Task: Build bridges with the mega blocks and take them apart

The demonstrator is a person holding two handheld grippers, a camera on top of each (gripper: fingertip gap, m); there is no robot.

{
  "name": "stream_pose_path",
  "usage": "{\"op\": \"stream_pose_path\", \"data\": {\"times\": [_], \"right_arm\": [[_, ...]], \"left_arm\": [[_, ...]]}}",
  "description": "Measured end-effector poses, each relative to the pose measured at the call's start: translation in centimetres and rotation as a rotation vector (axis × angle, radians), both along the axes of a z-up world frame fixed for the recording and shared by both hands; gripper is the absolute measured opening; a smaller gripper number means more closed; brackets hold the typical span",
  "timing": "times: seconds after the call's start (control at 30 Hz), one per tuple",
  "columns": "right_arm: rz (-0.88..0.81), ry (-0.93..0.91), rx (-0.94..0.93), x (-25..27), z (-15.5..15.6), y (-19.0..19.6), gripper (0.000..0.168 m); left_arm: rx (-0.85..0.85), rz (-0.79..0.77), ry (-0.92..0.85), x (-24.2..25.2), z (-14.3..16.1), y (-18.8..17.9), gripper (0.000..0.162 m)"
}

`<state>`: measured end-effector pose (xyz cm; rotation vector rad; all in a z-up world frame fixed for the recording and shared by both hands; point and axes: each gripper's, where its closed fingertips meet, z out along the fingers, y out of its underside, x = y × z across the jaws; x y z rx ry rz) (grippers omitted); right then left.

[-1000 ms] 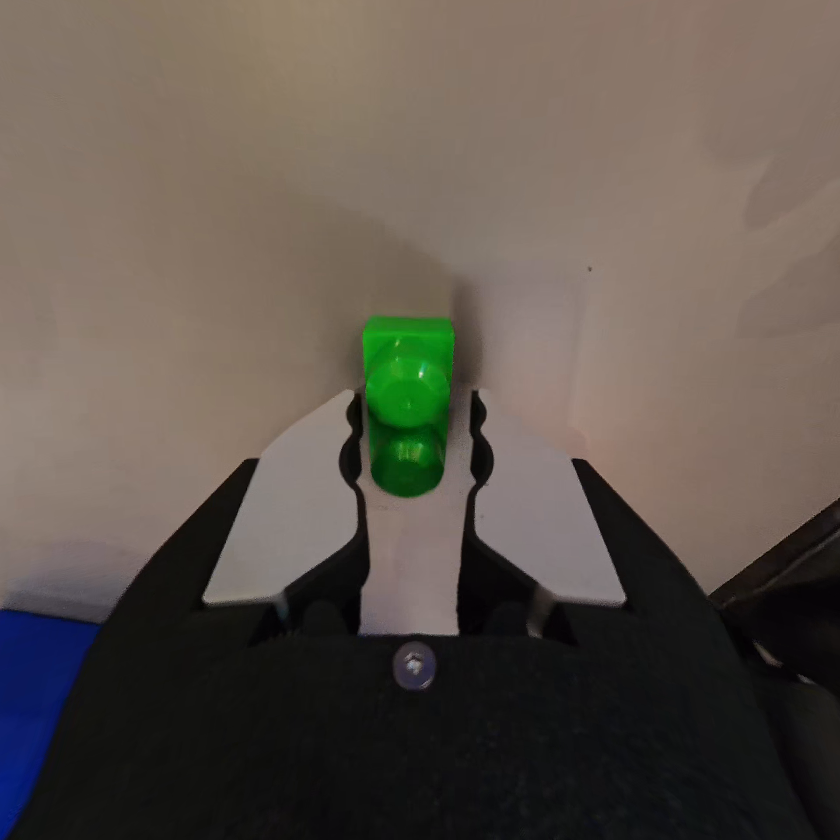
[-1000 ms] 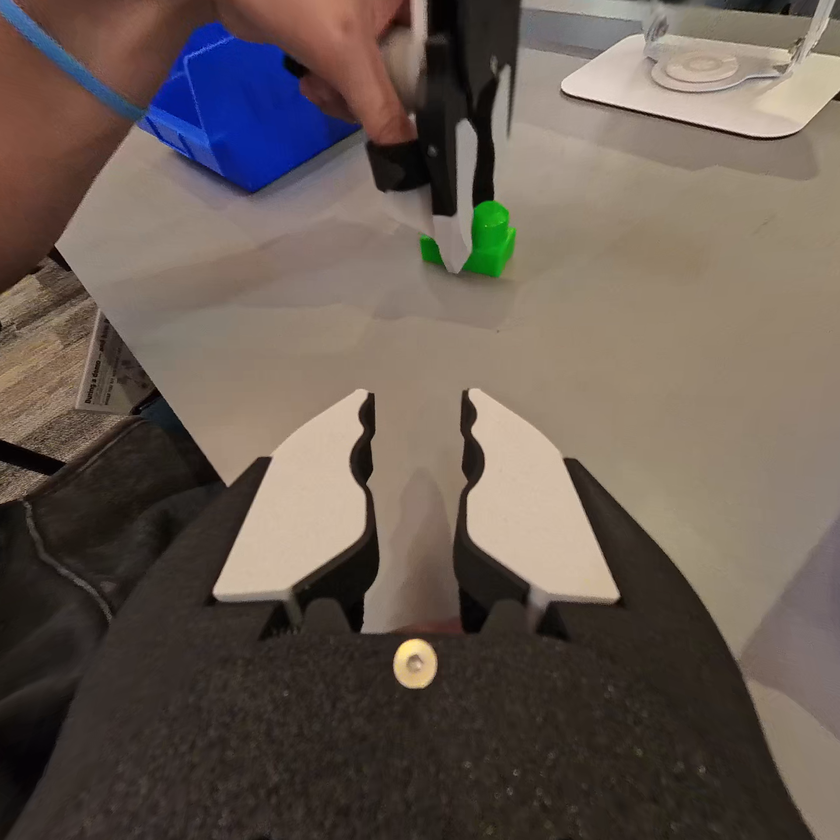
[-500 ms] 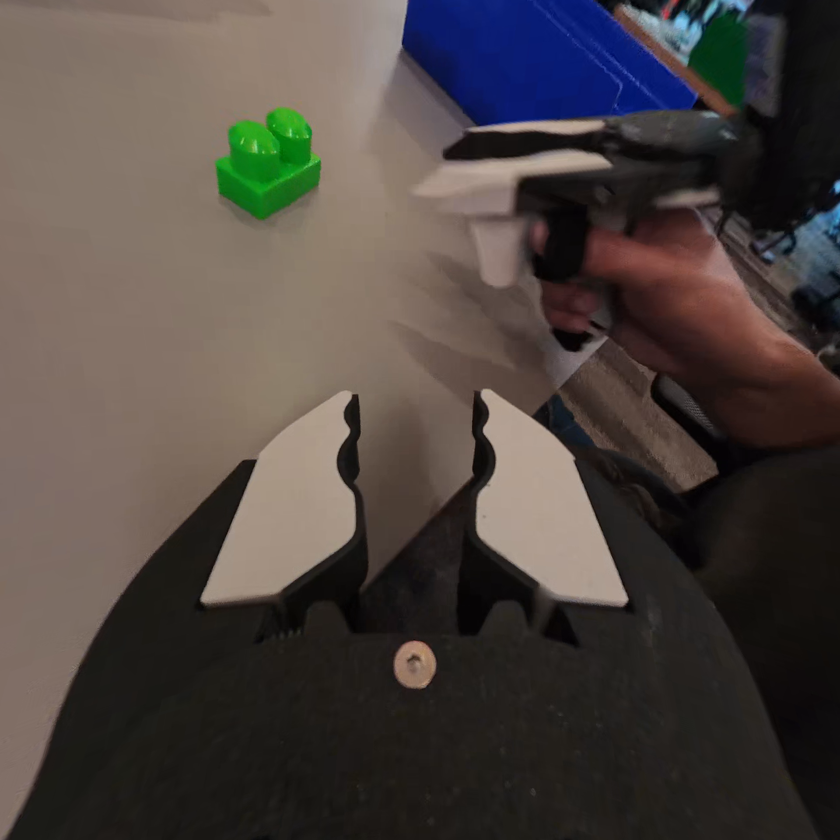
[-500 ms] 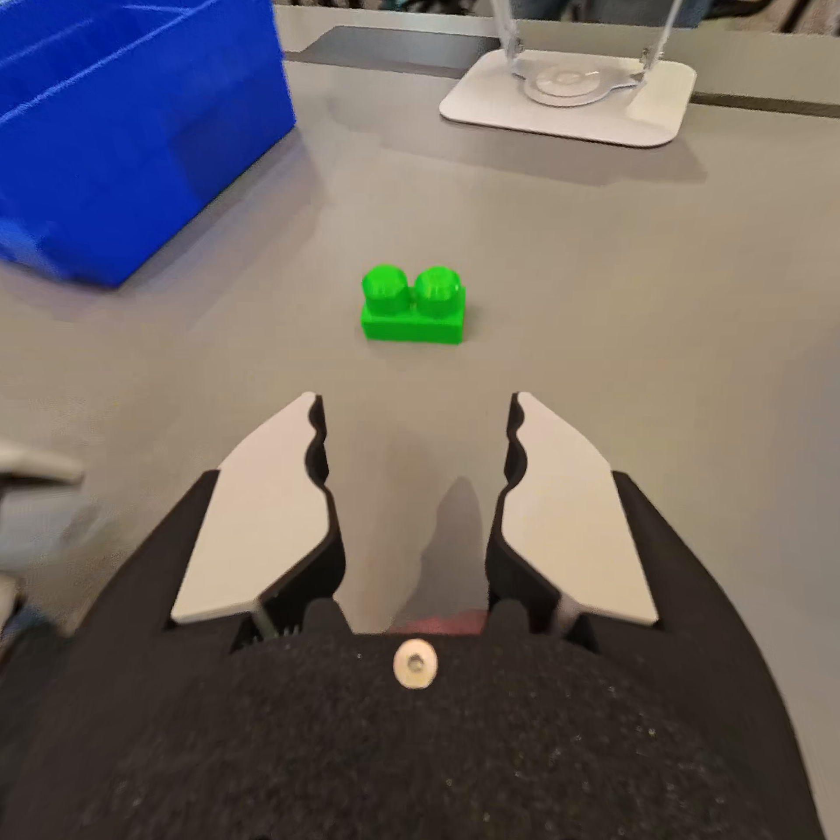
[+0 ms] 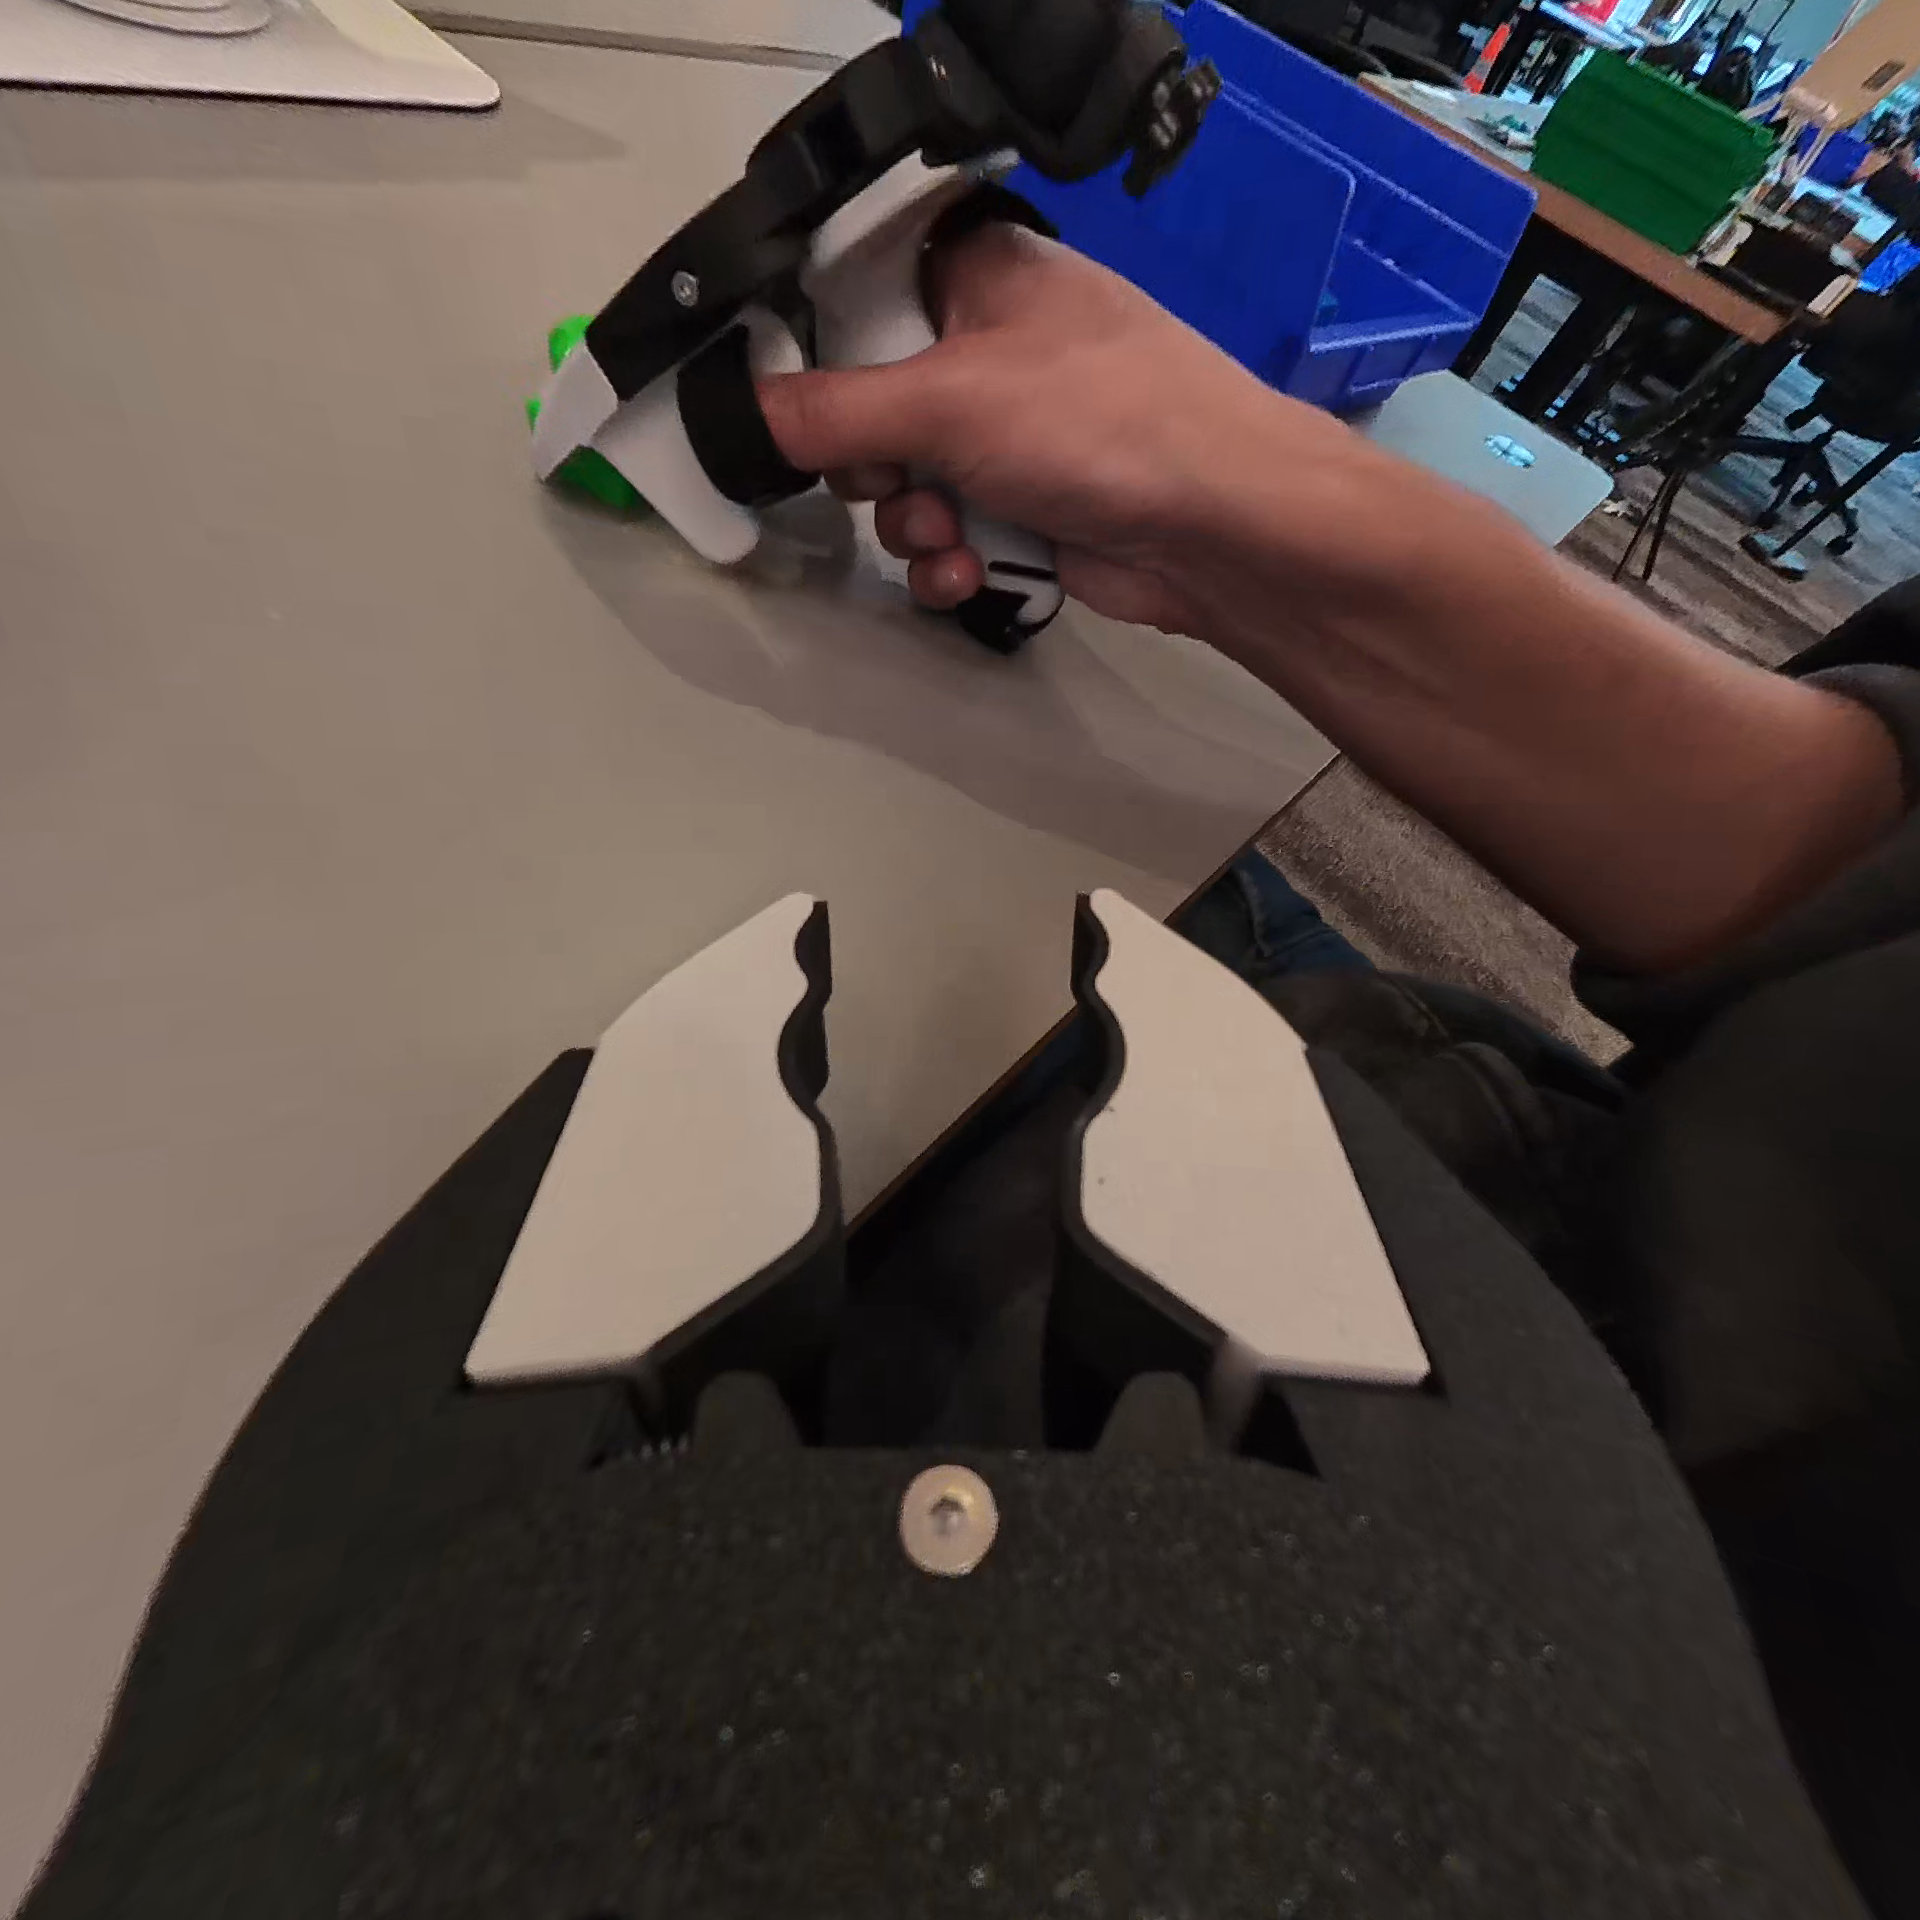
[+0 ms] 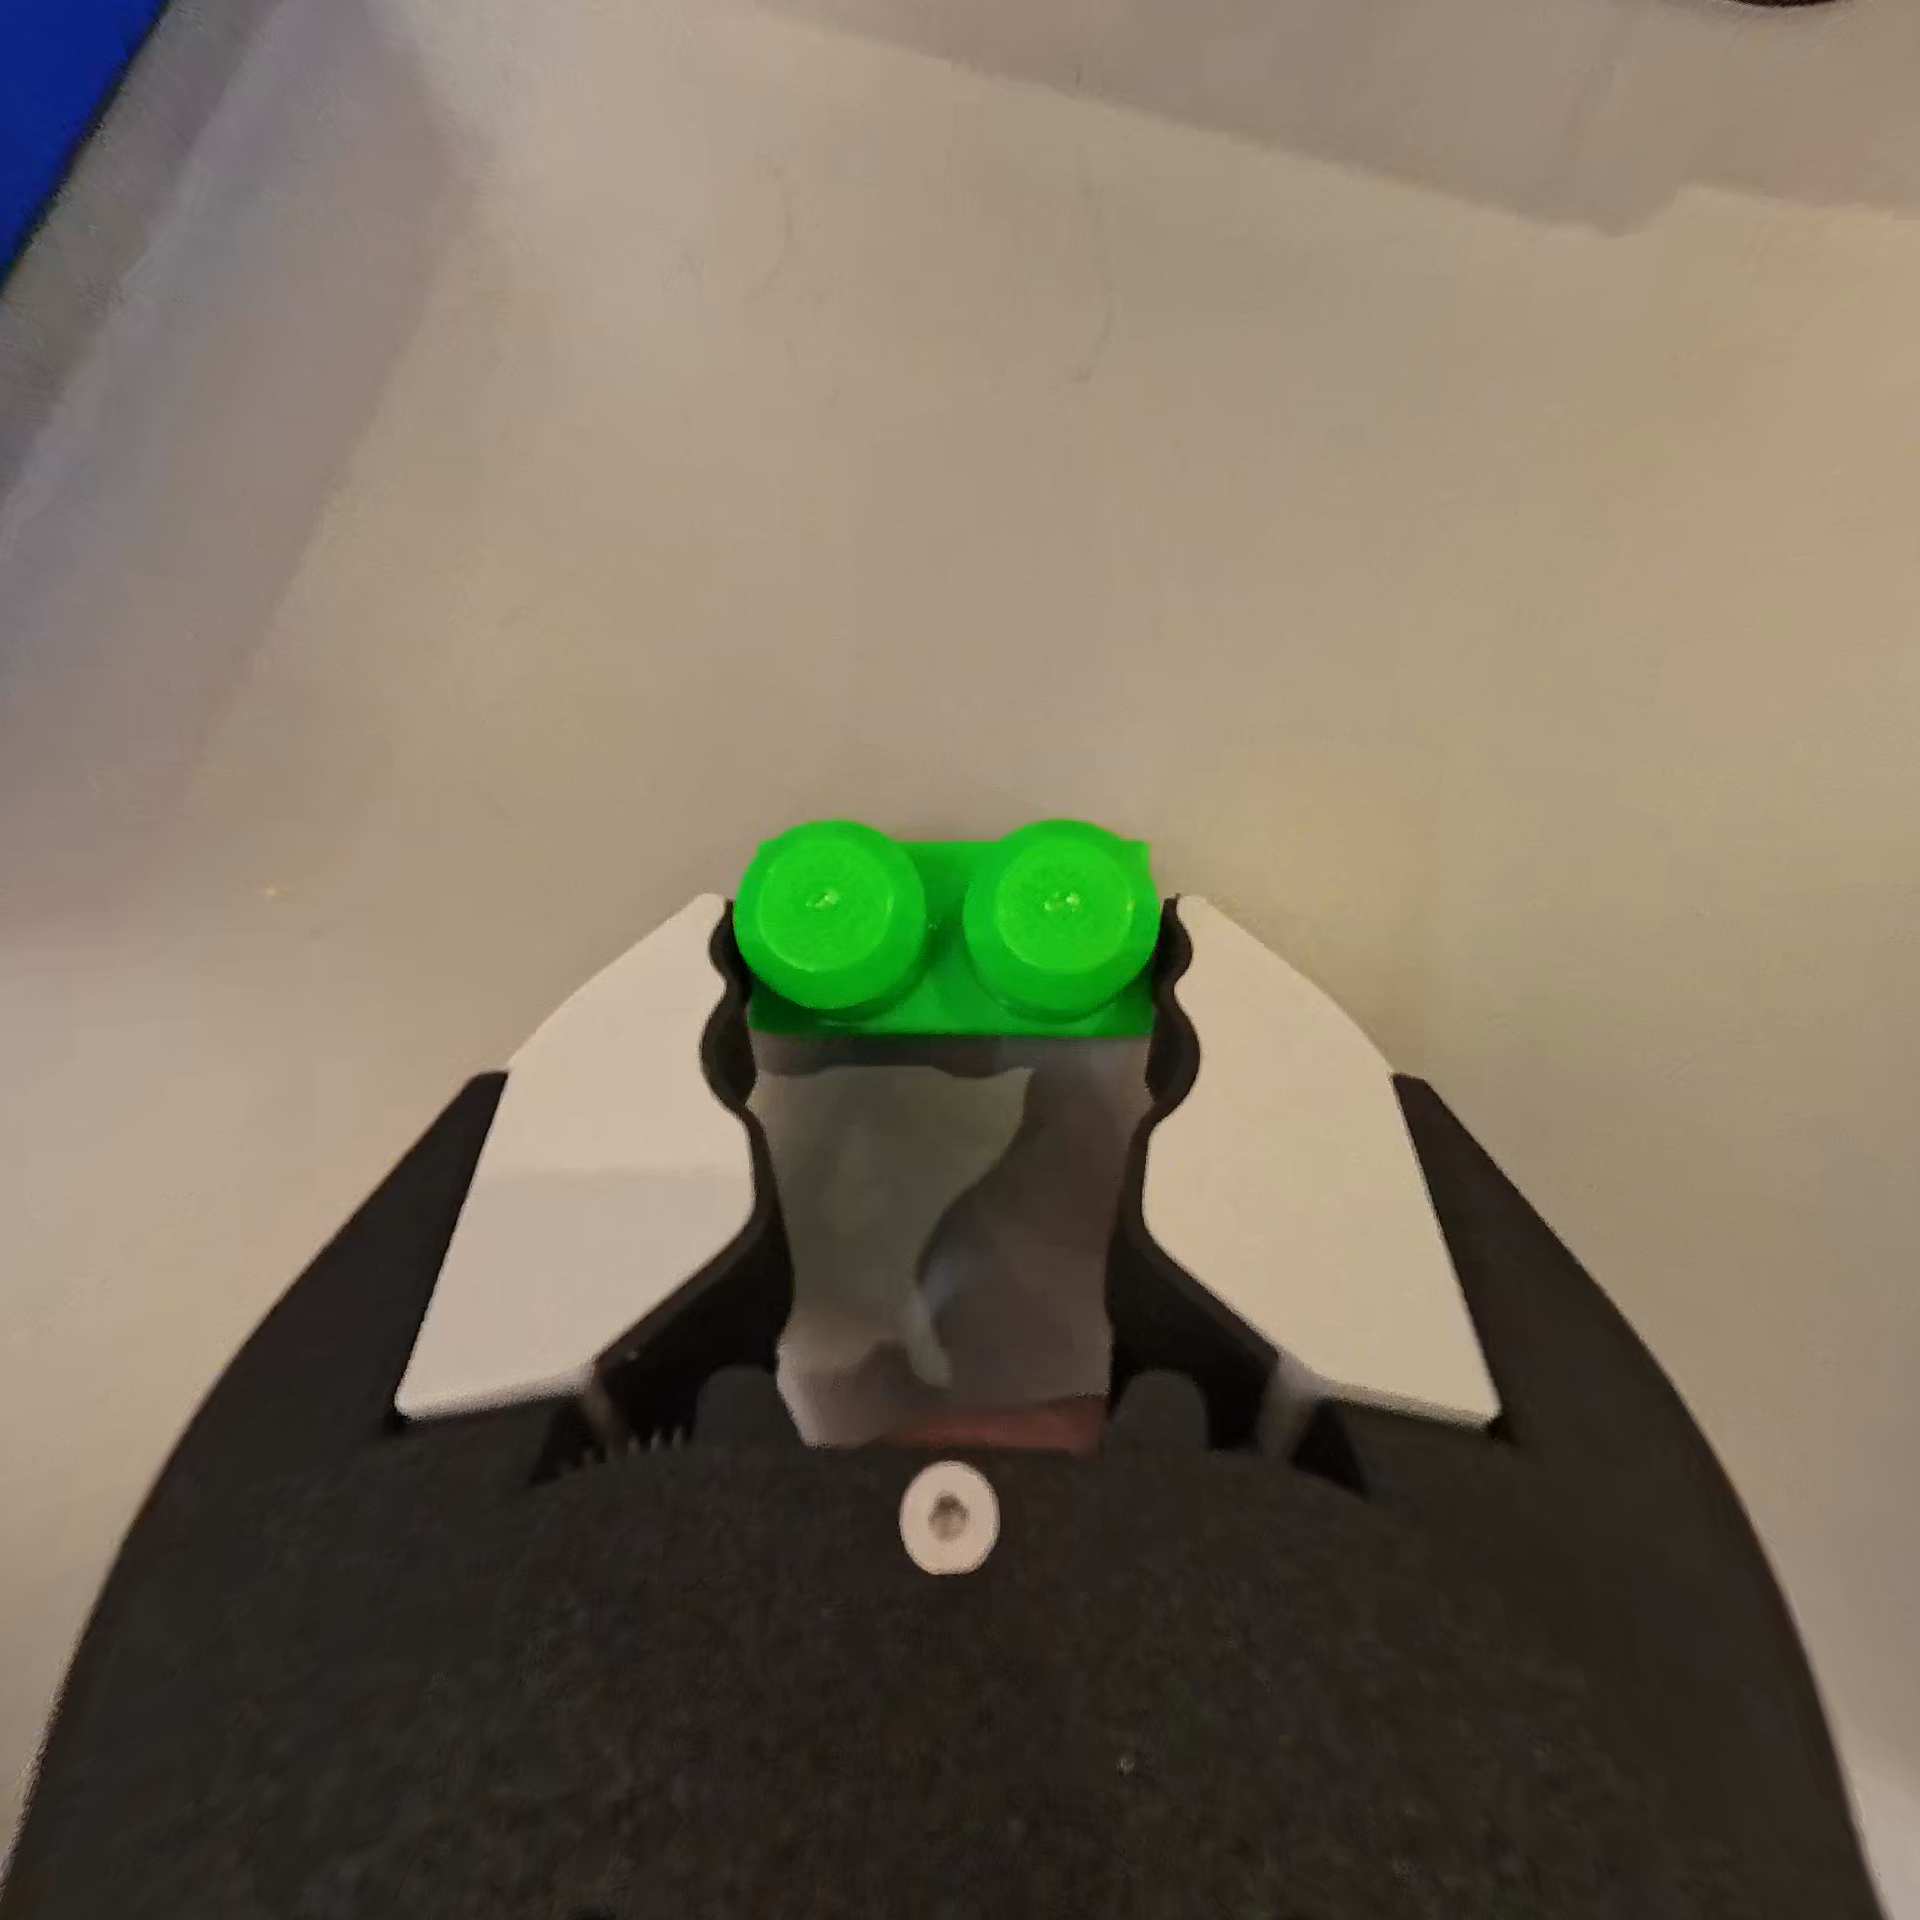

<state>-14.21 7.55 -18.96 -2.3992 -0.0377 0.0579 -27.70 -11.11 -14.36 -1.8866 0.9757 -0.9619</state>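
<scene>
Right tongs set down over the green block on the grey table, one fingertip at each short end of the block, both tips at or against its sides; whether firmly gripped or only bracketed, cannot tell from the right wrist view. Block upright, two studs facing the camera, base flat on the table. In the left wrist view, same tongs seen from the side, angled steeply down, held by a hand; block mostly hidden behind the white finger, only green slivers showing above and below it. Left tongs parted with a clear gap, holding nothing, poised above the near table corner, well apart from the block. Table edge running diagonally just beyond the left fingertips, floor and dark clothing past it. Wide bare table between the left tongs and the block, open room on that side. Beyond the block, bare surface up to a white pad at the far edge. Blue bin close behind the right hand, limiting room on that side; a sliver of blue also at the upper left corner of the right wrist view. Forearm crossing over the table edge to the right of the left tongs. Green crate on a separate far table, well clear.
</scene>
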Motion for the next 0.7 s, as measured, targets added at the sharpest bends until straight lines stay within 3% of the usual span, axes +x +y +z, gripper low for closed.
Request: {"op": "stream_pose_path", "data": {"times": [0.33,0.57,0.7], "right_arm": [[-0.003,-0.273,0.280,5.3,8.9,-3.6,0.075],[-0.146,-0.358,0.319,14.3,13.1,-8.4,0.075],[-0.264,-0.459,0.367,23.7,17.6,-13.9,0.074]], "left_arm": [[-0.035,0.016,-0.056,-0.4,0.4,1.1,0.042],[-0.011,0.009,-0.130,-0.3,1.9,1.2,0.041],[0.013,-0.014,-0.106,-0.2,1.9,0.8,0.041]]}}
